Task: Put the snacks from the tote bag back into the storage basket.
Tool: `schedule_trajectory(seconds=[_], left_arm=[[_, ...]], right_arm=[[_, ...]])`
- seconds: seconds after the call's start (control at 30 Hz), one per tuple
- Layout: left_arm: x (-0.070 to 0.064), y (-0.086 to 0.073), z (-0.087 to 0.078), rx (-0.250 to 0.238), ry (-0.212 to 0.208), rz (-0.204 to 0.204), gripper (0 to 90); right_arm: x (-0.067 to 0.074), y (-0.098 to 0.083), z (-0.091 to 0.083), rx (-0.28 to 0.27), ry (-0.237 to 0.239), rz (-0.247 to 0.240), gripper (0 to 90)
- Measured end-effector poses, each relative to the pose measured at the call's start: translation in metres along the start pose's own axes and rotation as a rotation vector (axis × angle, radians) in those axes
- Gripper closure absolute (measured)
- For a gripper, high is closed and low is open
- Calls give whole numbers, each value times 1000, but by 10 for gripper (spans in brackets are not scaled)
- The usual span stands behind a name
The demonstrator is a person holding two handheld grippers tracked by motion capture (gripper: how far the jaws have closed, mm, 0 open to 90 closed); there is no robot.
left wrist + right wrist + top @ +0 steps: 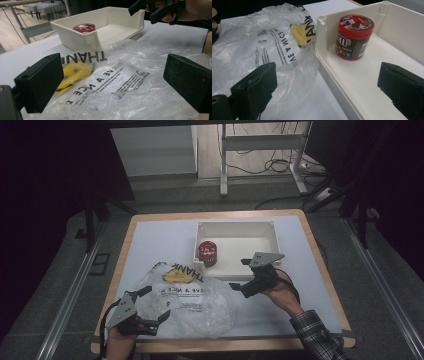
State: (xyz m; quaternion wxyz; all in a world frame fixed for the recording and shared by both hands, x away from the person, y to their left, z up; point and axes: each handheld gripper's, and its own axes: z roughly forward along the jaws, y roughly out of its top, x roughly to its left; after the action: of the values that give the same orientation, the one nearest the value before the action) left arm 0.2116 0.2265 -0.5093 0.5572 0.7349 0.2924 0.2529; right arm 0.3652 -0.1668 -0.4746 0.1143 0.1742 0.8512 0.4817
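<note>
Table (150, 235) w/ white top, wood edge. White bin (272, 236) sits at its far-centre; everything else placed vs. the bin. Clear plastic bag (192, 302) w/ black print lies just near-left of bin, its edge touching the bin's near-left corner; yellow item (175, 276) inside bag, close to that corner. Left gripper (150, 307) at bag's near-left edge, well apart from bin, jaws spread wide, nothing pinched. Right gripper (239, 274) hovers at bin's near wall, jaws spread, empty. Red-lidded candy can (207, 253) upright inside bin, left end.
</note>
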Motion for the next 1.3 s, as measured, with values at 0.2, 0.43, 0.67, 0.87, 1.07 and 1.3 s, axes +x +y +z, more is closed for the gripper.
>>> schedule_trajectory(seconds=[0.2,0.43,0.67,0.87,1.07,1.3], left_arm=[[0,0,0,0,0,0,28],[0,0,0,3,0,4,28],[0,0,1,3,-3,3,28],[0,0,1,2,-5,4,31],[0,0,1,2,-3,3,31],[0,0,1,2,-2,3,31]], right_arm=[[1,-5,-6,-4,-12,4,30],[2,-12,-13,-1,-26,12,29],[3,-17,-18,7,-33,9,30],[2,-21,-25,4,-46,15,29],[2,-25,-32,2,-57,20,29],[3,-29,-40,-4,-70,27,29]])
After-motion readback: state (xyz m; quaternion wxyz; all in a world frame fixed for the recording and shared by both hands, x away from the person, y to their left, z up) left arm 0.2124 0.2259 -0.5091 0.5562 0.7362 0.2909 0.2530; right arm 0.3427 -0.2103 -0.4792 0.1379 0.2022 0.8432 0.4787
